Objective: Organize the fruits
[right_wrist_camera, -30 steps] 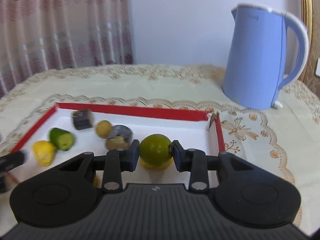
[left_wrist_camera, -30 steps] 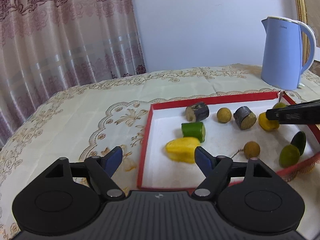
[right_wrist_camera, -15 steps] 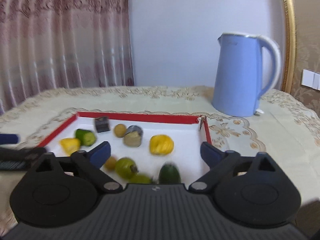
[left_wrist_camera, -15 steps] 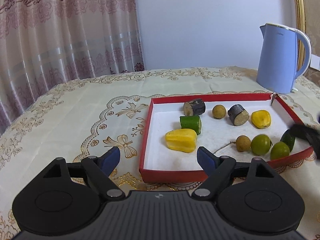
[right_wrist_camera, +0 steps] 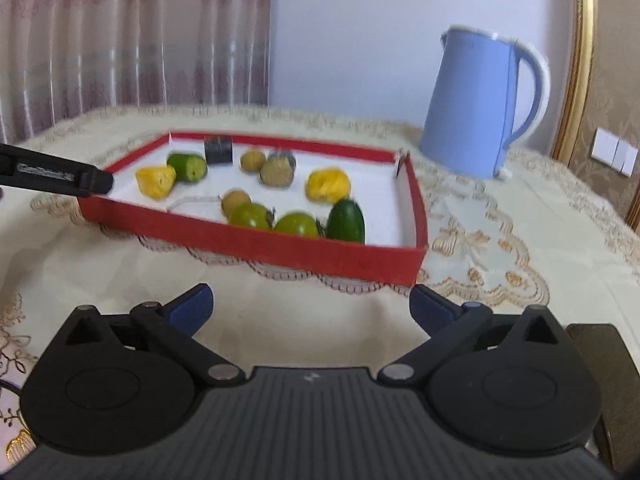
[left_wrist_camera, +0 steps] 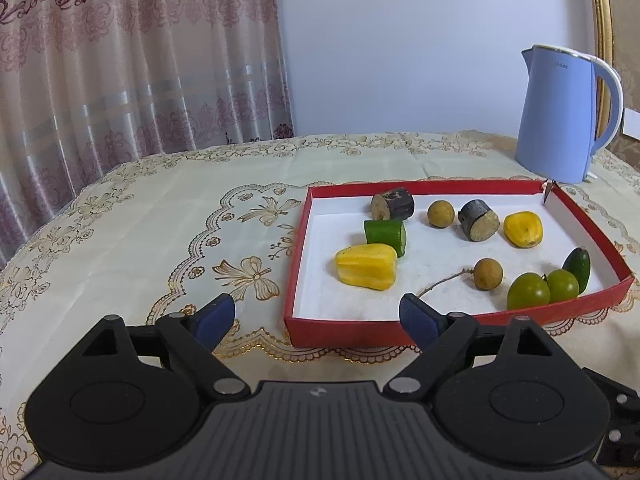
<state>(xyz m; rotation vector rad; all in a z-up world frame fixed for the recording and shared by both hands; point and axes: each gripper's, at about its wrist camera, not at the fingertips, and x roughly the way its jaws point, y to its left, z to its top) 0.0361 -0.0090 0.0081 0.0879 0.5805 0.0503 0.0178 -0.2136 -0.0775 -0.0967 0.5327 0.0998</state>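
A red tray with a white floor (left_wrist_camera: 296,264) (right_wrist_camera: 256,240) sits on the tablecloth and holds several fruit pieces. Two green round fruits (left_wrist_camera: 528,291) (right_wrist_camera: 251,216) lie side by side at its near right, beside a dark green fruit (left_wrist_camera: 578,264) (right_wrist_camera: 346,220). Two yellow pieces (left_wrist_camera: 367,266) (right_wrist_camera: 328,185), a green cut piece (left_wrist_camera: 385,233), two dark stubs (left_wrist_camera: 392,204) and two brown longans (left_wrist_camera: 487,273) also lie inside. My left gripper (left_wrist_camera: 316,316) is open and empty, before the tray's near left corner. My right gripper (right_wrist_camera: 310,306) is open and empty, short of the tray's near edge.
A blue electric kettle (left_wrist_camera: 560,116) (right_wrist_camera: 476,108) stands behind the tray at the right. The left gripper's body (right_wrist_camera: 52,172) shows as a dark bar at the tray's left corner in the right wrist view. Curtains hang behind the table's far left edge.
My right gripper opened and let the green round fruit go into the tray's near right, then drew back out of the tray. My left gripper also pulled back and rose.
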